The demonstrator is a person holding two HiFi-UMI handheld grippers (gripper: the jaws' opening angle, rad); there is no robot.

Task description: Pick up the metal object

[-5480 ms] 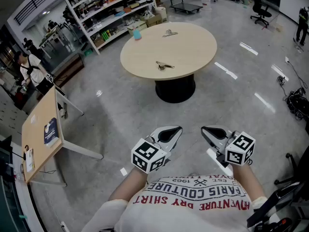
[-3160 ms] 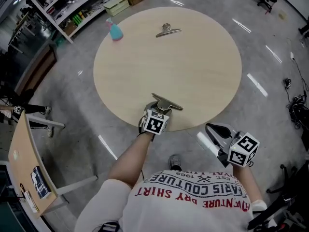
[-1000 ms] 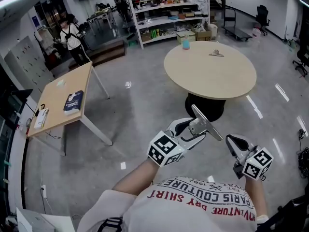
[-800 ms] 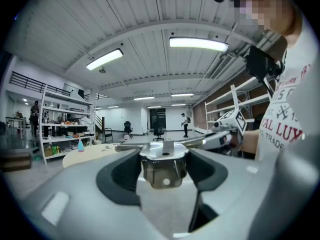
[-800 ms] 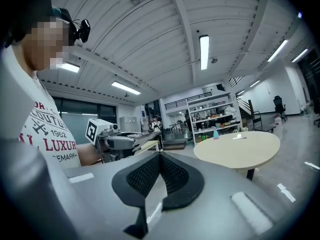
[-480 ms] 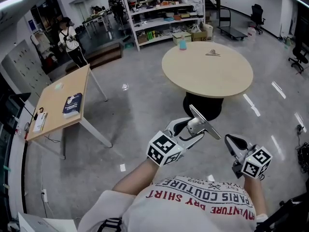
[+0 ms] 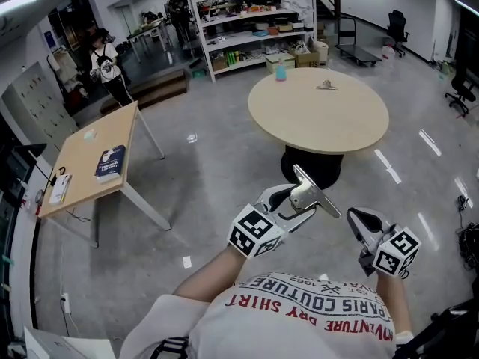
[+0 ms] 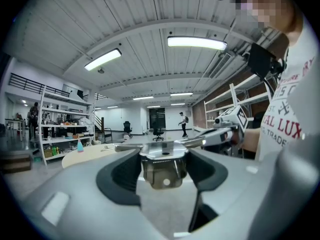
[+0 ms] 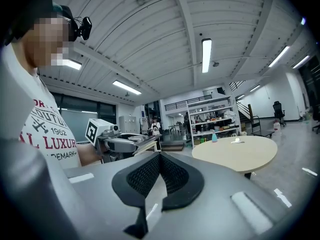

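The metal object is a large silver clip (image 7: pixel 311 194) with long handles. My left gripper (image 7: pixel 290 200) is shut on it, holding it in the air in front of the person's chest. In the left gripper view the clip (image 8: pixel 163 167) sits between the dark pads, its handles spreading to both sides. My right gripper (image 7: pixel 356 218) hangs beside it on the right, shut with nothing in it. In the right gripper view its ribbed pads (image 9: pixel 159 173) meet, and the left gripper with the clip (image 9: pixel 146 144) shows to the left.
A round wooden table (image 7: pixel 318 118) stands ahead with a second metal clip (image 7: pixel 326 87) and a blue bottle (image 7: pixel 281 70) on it. A rectangular table (image 7: pixel 82 167) with a book (image 7: pixel 109 163) is at the left. Shelving (image 7: pixel 247 13) and a person (image 7: pixel 105 66) are farther back.
My left gripper reached to the round table's near edge, closed on the clip and now holds it away from the table. Over the last second both grippers barely moved.
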